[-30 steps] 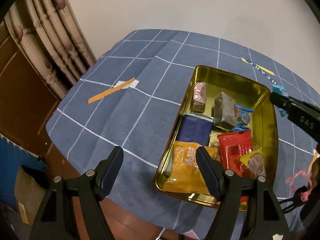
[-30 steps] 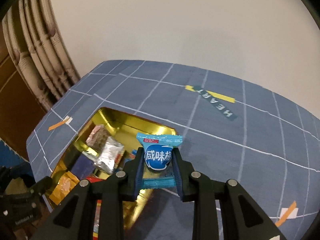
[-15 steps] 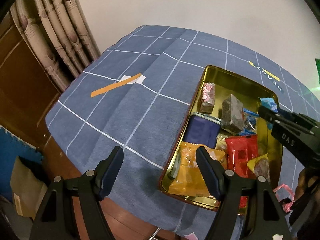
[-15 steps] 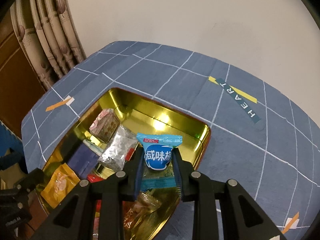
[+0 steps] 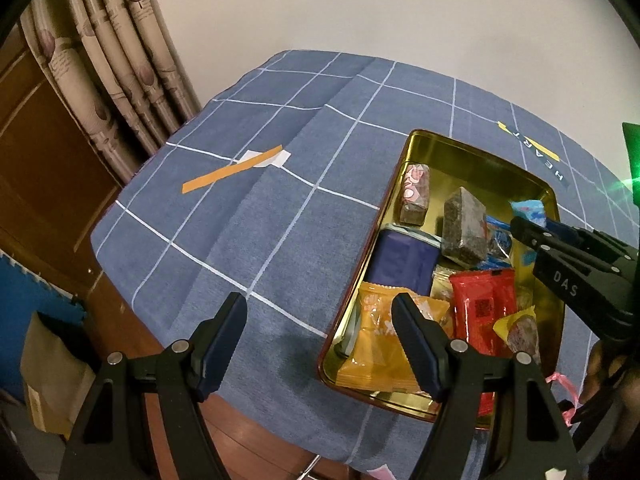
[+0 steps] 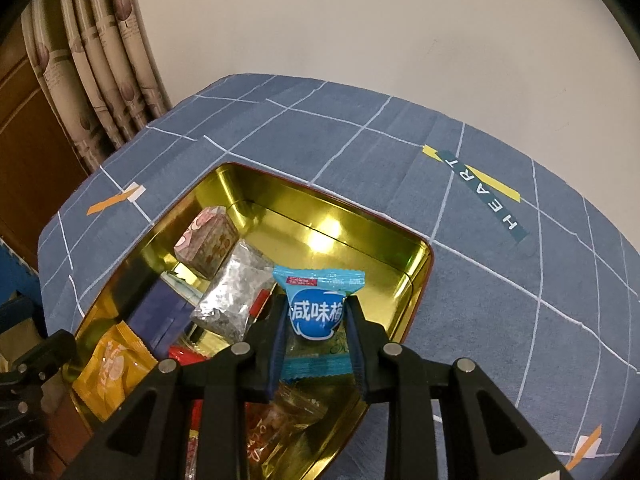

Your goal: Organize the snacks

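Observation:
A gold tin (image 6: 352,216) (image 5: 472,150) lies on the blue checked tablecloth and holds several wrapped snacks: an orange packet (image 5: 384,344), a red packet (image 5: 482,300), a dark blue box (image 5: 402,260), a silver packet (image 6: 232,300) and a pink-patterned block (image 6: 206,242). My right gripper (image 6: 318,314) is shut on a blue snack packet (image 6: 318,308), held over the tin's near right part. In the left wrist view the right gripper (image 5: 516,222) reaches in from the right, the blue snack packet (image 5: 530,210) at its tip. My left gripper (image 5: 320,316) hangs open over the cloth beside the tin's near left corner.
Curtains (image 5: 108,60) and a wooden panel stand at the left beyond the table edge. An orange tape strip (image 5: 230,170) lies on the cloth left of the tin. A "HEART" label (image 6: 484,194) is printed on the cloth past the tin's far right corner.
My right gripper has carried the blue packet from beside the tin's right rim to over its inside and lower. The left gripper has stayed where it was, still open.

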Tool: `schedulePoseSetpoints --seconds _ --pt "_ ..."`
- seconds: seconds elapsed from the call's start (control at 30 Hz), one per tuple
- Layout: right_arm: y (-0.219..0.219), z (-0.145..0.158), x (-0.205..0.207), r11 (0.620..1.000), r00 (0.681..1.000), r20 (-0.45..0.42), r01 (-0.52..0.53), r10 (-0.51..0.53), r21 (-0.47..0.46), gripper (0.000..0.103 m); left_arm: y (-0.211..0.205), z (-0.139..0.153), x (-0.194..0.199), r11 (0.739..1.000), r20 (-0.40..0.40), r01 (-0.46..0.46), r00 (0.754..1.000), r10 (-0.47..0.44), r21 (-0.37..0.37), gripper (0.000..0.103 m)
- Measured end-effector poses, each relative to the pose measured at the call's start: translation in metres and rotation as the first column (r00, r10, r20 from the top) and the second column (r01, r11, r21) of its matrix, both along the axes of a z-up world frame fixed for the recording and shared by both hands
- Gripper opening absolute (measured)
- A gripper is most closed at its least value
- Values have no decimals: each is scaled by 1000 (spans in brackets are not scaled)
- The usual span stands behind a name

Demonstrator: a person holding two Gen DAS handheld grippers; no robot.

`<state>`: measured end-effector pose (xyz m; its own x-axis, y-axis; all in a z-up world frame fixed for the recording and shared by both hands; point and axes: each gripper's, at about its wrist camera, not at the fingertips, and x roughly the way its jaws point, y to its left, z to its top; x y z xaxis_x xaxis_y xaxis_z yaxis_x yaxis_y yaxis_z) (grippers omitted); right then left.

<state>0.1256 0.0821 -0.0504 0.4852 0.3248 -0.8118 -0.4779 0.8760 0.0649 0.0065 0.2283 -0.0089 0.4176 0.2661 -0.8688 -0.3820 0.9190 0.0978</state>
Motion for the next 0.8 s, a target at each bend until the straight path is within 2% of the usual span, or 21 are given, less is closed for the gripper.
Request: schedulePoseSetpoints --seconds 0.07,0.13,0.43,0.57,0.7,0.8 --pt "-1 1 -1 1000 1000 -1 3 -3 7 30 -1 0 0 1000 -1 3 1000 -3 4 72" --pt "-2 3 -1 1000 1000 7 8 -8 6 40 -2 0 0 1000 -1 6 1000 -6 5 72" --pt "-15 23 -15 999 998 41 37 -39 37 57 -6 3 -1 999 4 23 1000 -23 24 72" --pt "-30 32 -31 995 998 32 60 -62 74 61 -9 4 -2 999 5 30 1000 -30 36 72" --pt "-41 35 -48 993 997 13 76 -78 92 73 -13 6 -3 998 9 38 999 -38 46 73" --pt "-46 33 -63 992 997 -11 71 -70 101 74 -18 7 -5 998 8 48 999 -49 50 75"
